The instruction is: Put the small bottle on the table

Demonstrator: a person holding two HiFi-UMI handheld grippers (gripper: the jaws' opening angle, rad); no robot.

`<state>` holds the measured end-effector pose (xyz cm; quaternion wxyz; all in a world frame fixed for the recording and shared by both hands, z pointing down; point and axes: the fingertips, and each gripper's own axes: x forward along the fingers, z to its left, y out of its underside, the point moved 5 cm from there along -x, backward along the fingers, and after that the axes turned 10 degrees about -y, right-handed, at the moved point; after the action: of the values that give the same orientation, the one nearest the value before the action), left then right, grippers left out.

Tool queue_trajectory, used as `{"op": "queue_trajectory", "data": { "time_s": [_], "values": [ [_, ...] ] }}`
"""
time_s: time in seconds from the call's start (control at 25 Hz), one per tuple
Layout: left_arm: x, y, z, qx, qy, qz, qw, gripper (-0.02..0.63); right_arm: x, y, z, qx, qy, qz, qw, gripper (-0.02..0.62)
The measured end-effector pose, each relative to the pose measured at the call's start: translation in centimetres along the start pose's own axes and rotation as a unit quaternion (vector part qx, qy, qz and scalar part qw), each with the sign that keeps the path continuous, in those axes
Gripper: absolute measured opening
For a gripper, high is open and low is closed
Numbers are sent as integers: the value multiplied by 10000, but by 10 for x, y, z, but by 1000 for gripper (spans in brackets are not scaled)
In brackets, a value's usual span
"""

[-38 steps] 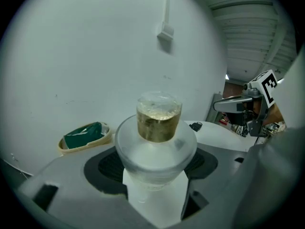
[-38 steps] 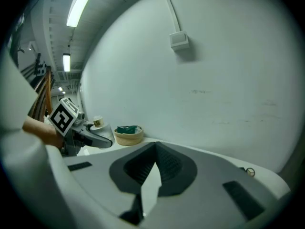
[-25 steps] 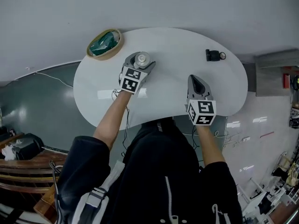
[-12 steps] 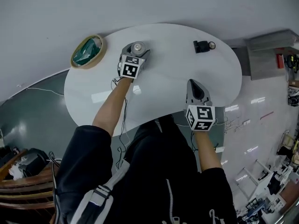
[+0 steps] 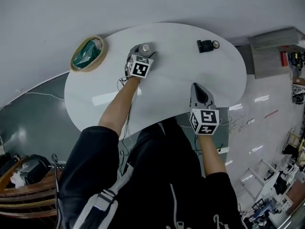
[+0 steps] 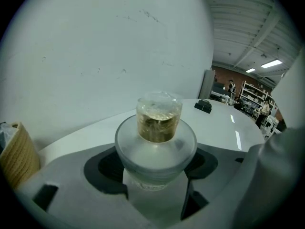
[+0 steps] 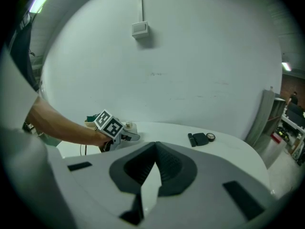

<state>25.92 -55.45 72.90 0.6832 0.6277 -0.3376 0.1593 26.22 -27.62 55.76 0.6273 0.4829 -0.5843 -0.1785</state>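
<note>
Step in hand: setting down. Left gripper [image 5: 142, 53] is clamped on the small bottle [image 6: 158, 128], jaws wide around its frosted body, gold-tinted cap standing upright above them. The bottle sits over the white table [image 5: 167, 80], just right of the woven basket [image 5: 87, 54] as seen in the head view. Whether its base already touches the tabletop I cannot tell; the jaws hide it.

Right gripper [image 7: 151, 168]: jaws together, nothing between them. It hangs over the near edge, well right of the basket and closer to the person.

Next move, by my reading: lower until the base rests flat, spread the jaws, then back straight off without tipping the bottle.

Count:
- small bottle, one
- basket, one, with something green inside
- small black object [image 5: 206, 46], one, far right of the basket
- grippers, two
- table, one
</note>
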Motion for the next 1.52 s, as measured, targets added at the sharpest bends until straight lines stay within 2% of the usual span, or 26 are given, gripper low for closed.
{"op": "queue_trajectory", "data": {
  "time_s": [0.36,0.44,0.48,0.68,0.76,0.84,0.88,0.96,1.08,1.2,1.52],
  "values": [
    [2,12,-7,111,-3,97,9999,351,-10,-4,4,-53,118,-61,9999,3],
    [0,13,-6,3,55,50,10000,387,-13,-4,6,-68,132,-89,9999,3],
    [-3,13,-5,-44,73,8,10000,417,-14,-4,7,-80,129,-110,9998,3],
    [-45,27,5,-119,-145,-202,9996,418,-17,-7,12,-161,25,-201,9997,3],
    [-65,34,7,-186,-183,-264,9993,395,-16,-11,14,-218,-48,-246,9994,3],
    [-88,36,20,-295,-263,-350,9986,260,-4,-20,19,-336,-255,-363,9984,3],
    [-102,34,27,-360,-332,-414,9979,249,4,-25,22,-407,-384,-430,9975,3],
    [-129,32,32,-468,-464,-568,9962,185,9,-32,28,-509,-556,-518,9958,3],
    [-170,25,40,-506,-985,-926,9895,6,14,-44,35,-625,-826,-646,9925,3],
    [-205,12,50,-607,-1393,-1146,9817,6,29,-65,40,-778,-1211,-827,9861,3],
    [-270,-15,26,-677,-1644,-1639,9703,6,39,-104,50,-1213,-1748,-1320,9682,3]
  ]
}}
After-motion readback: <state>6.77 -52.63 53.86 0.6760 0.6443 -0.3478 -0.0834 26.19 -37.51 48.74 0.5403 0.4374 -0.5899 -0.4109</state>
